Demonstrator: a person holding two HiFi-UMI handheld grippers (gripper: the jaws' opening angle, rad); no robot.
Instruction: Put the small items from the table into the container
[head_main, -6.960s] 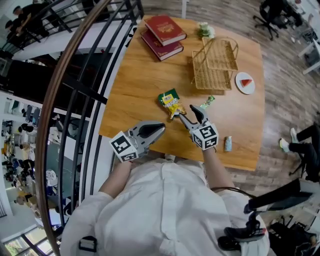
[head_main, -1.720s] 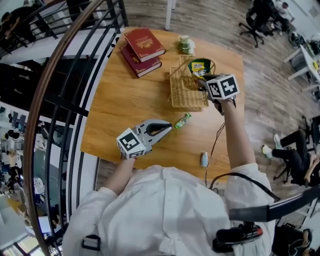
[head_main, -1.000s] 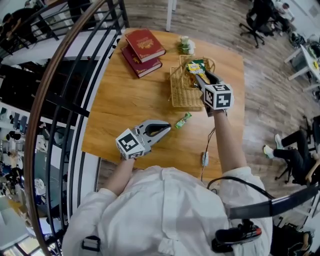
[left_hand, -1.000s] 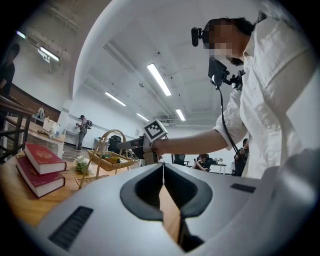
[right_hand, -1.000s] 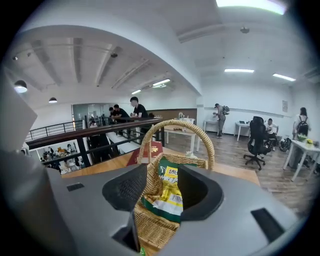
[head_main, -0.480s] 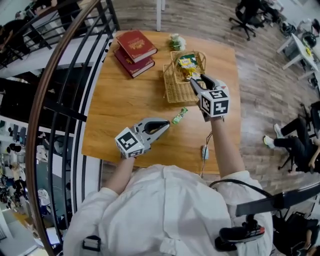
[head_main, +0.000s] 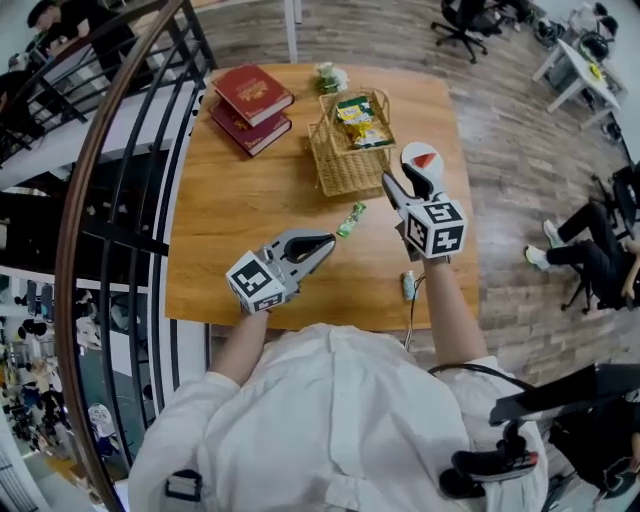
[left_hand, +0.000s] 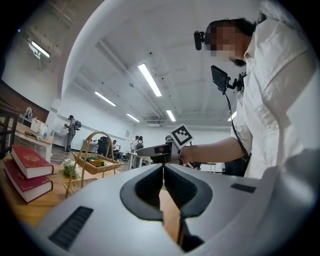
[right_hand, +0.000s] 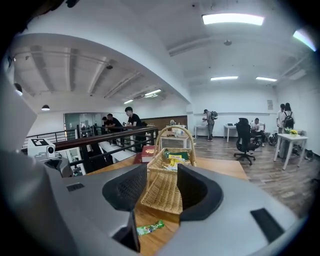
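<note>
Shows the right tongs (head_main: 400, 183) with jaws apart and empty, on the near side of the wicker basket (head_main: 345, 160). Shows the left tongs (head_main: 318, 243) with jaws pressed together on nothing, pointing level over the table (head_main: 230, 200).

Places the next target, a green sweet wrapper (head_main: 350, 219), flat on the wood just ahead of the left tongs' tips and to the left of the right tongs' open jaws. Appears from the right tongs' own camera as a crinkled strip (right_hand: 150, 228) low between the jaws, short of the basket's front wall. Places a second small item, a pale tube (head_main: 408, 285), behind the right tongs, near the table edge.

Judged very light, thin and soft, with slick foil likely to slide or crumple rather than resist; not fragile. Best taken across the fuller middle, with jaws straddling the short width and closing low to the wood, rather than by a thin end.

Against the earliest frame: finds the yellow-green snack packet (head_main: 358, 112) gone from the wood ahead of the right tongs and lying inside the basket. Against the frames just before: finds the right tongs withdrawn from above the basket toward the wrapper, and the left tongs much as before
</note>
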